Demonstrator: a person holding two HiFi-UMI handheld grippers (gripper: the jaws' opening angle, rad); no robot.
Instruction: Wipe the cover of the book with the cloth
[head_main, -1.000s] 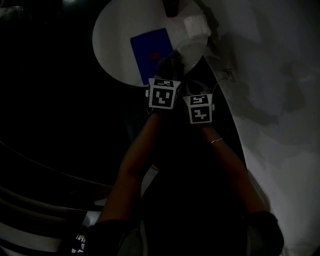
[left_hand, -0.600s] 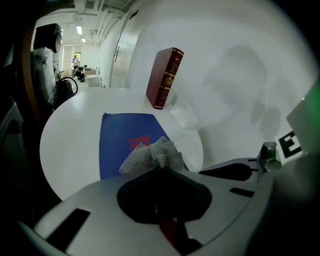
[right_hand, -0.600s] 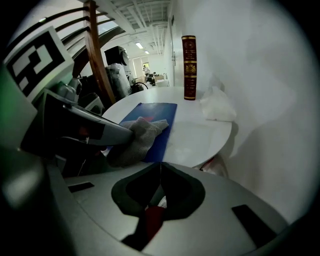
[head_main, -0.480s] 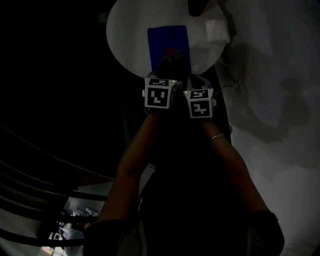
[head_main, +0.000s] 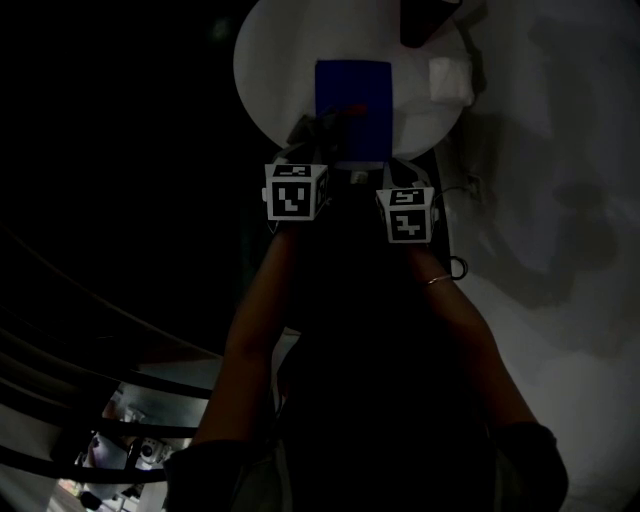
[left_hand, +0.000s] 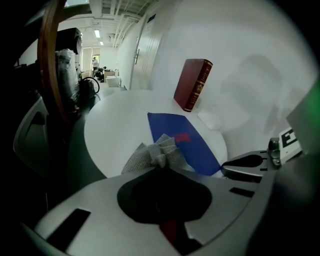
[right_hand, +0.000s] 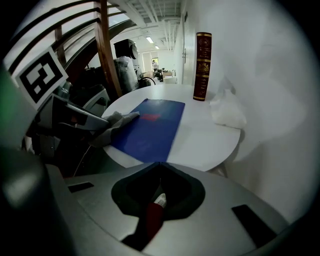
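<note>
Left gripper (right_hand: 97, 124) is clamped on the bunched grey cloth (left_hand: 157, 150), which rests on the near left edge of the blue book (head_main: 353, 100). The book lies flat on the round white table (head_main: 275, 70). Right gripper (left_hand: 235, 164) has jaws together, holding nothing, just off the table's near rim (grippers stand wider apart than 0.5 s ago).

Head view looks steeply down from high above the round white table (head_main: 275, 80); both gripper views skim low across it, sharing the blue book (head_main: 352, 105)
</note>
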